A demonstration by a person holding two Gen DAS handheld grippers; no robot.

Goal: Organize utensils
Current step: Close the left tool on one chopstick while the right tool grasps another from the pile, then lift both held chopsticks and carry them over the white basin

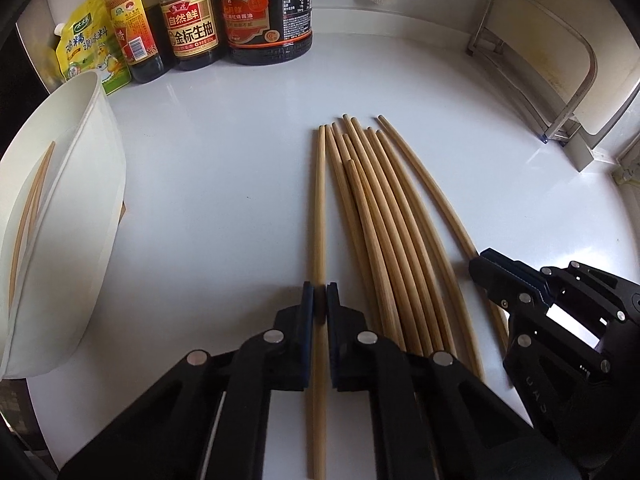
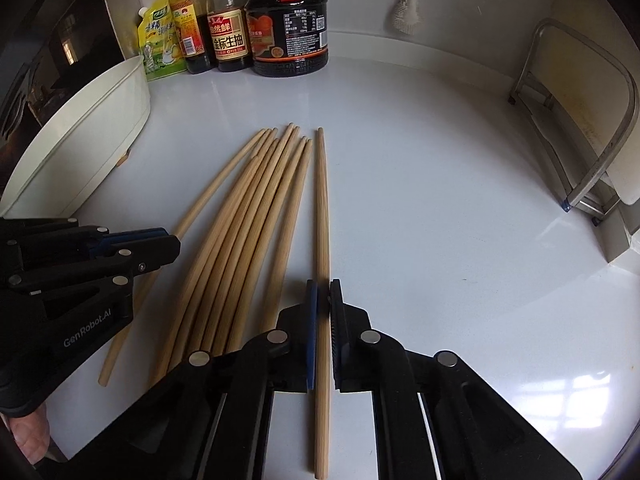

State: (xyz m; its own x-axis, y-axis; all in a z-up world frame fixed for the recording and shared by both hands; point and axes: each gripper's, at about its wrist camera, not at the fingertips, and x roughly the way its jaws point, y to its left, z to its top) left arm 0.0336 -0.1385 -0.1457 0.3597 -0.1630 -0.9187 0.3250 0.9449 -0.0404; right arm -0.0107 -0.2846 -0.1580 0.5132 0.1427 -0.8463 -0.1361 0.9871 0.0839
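Observation:
Several bamboo chopsticks (image 1: 384,220) lie side by side on the white counter, also in the right wrist view (image 2: 248,216). My left gripper (image 1: 320,300) is shut on the leftmost chopstick (image 1: 319,200), which lies flat. My right gripper (image 2: 323,300) is shut on the rightmost chopstick (image 2: 322,208). The right gripper shows in the left wrist view (image 1: 492,272), and the left gripper shows in the right wrist view (image 2: 160,240). A white bin (image 1: 60,240) at the left holds two chopsticks (image 1: 30,208).
Sauce bottles (image 1: 192,24) and a dark jug (image 1: 268,20) stand at the back, with a yellow seasoning pouch (image 1: 88,48). A metal rack (image 1: 560,92) stands at the right. A brush (image 2: 408,8) hangs on the back wall.

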